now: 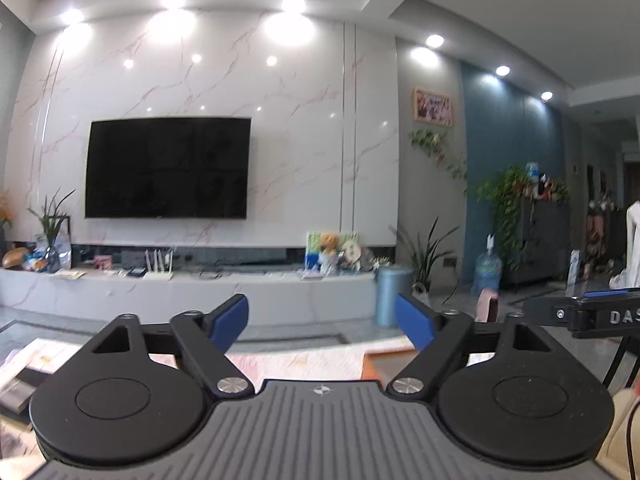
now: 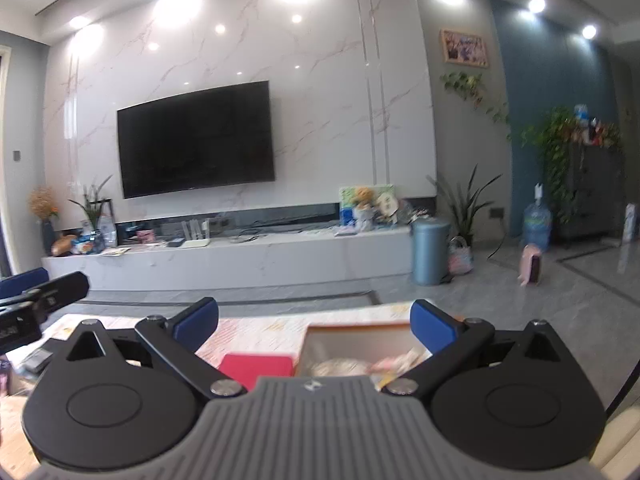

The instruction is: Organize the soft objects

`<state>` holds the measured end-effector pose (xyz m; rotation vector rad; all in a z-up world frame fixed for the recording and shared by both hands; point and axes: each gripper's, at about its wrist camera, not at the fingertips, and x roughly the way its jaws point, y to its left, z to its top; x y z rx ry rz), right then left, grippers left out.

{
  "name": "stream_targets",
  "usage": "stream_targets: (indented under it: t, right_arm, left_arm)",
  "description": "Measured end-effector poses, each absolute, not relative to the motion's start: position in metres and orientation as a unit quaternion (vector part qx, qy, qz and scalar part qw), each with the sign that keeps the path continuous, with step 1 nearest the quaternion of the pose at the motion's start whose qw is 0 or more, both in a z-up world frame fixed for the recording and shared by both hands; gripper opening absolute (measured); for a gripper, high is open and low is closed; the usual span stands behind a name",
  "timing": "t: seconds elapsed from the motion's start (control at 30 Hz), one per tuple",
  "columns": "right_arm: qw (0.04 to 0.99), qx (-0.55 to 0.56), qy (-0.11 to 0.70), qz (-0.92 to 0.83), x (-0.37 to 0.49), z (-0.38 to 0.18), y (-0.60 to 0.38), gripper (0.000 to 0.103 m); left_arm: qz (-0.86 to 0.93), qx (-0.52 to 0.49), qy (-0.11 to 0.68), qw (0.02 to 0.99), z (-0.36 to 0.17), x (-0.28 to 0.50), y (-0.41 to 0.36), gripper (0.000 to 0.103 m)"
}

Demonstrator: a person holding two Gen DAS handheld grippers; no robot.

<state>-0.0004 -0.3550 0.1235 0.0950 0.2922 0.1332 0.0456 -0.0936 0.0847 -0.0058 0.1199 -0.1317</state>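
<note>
Orange box [image 2: 356, 344] of soft items lies below the spread, empty right claw [image 2: 314, 322].

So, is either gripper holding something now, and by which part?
No. The left gripper and the right gripper are both open, with nothing between their fingers.

Readable text: "DAS", white letters, cut off at frame edge, on black gripper [image 1: 600, 316], right edge.

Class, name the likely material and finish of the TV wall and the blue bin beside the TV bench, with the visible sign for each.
TV wall: probably polished marble or marble-look tile; pink veins, glossy lamp reflections.
Blue bin: possibly painted metal; smooth satin sheen, could be plastic.
</note>
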Motion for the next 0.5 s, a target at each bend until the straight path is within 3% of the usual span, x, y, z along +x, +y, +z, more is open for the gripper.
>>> stream_targets:
  t: [0.5]
  right_arm:
    - [0.984, 0.031, 0.168, -0.039, -0.016, 0.013, -0.333, 0.1]
  left_arm:
    - [-0.098, -0.012, 0.136, 0.986, 0.003, 0.068, -0.109, 0.103]
